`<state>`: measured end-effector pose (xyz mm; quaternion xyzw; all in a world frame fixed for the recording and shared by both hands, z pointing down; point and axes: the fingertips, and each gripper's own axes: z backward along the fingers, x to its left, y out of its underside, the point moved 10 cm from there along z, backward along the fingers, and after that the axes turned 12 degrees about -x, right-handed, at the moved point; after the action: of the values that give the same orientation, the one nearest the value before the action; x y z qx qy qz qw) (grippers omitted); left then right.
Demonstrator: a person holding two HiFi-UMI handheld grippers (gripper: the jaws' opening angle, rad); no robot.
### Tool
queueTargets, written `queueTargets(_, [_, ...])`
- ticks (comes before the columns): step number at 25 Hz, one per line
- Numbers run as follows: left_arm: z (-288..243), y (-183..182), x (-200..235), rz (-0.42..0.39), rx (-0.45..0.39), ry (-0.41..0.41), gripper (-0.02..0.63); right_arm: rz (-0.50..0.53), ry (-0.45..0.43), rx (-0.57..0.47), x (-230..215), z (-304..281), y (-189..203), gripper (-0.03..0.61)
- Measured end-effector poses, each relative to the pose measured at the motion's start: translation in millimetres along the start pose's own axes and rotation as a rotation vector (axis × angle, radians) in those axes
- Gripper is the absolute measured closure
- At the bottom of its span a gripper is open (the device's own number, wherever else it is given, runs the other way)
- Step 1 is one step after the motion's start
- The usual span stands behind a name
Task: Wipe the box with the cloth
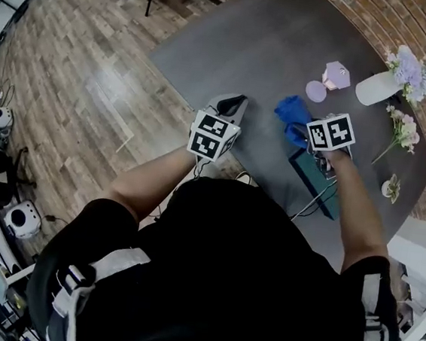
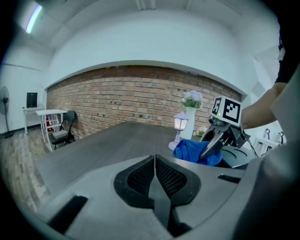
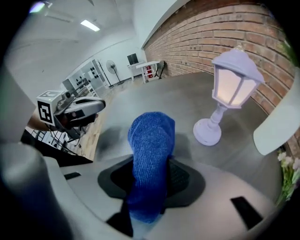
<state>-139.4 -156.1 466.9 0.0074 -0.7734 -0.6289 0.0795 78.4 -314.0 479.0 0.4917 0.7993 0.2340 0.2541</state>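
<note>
L claw point(image 2: 154, 161): clenched, empty, jaws pressed flat together; off to R claw's left, apart.
R claw point(image 3: 151, 180): grasping blue cloth point(image 3: 151, 140); cloth bulges fwd past jaws.
Box point(image 1: 312, 178): teal, directly under R claw, on table point(image 1: 233, 47).
Lamp point(image 3: 228, 89): lilac, ahead-right of R claw, clear of cloth.

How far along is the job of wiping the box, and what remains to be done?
Done: the blue cloth is picked up, clamped in the right gripper. In hand: it is held at the far end of the dark teal box; whether they touch cannot be told. Left: the wiping itself, as no stroke across the box shows. The left gripper is shut and empty.
</note>
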Motion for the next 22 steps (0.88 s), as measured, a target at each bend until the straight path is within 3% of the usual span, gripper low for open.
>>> queueTargets(3, [4.2, 0.3, 5.1, -0.005, 0.038, -0.044, 0.597, 0.02, 0.011, 0.009, -25.7, -3.2, -10.3, 0.423])
queueTargets(8, [0.7, -4.9, 0.1, -0.021, 0.076, -0.048, 0.597, -0.008, 0.042, 0.035, -59.5, -5.2, -11.2, 0.423])
queueTargets(15, [-19.3, -15.9, -27.1, -0.039, 0.082, 0.045, 0.597, -0.123, 0.01, -0.01, -88.9, 0.4, -3.4, 0.423])
queueTargets(22, [-24.6, -11.9, -38.8, -0.046, 0.121, 0.08, 0.597, -0.196, 0.035, -0.073, -107.6, 16.5, 2.2, 0.422])
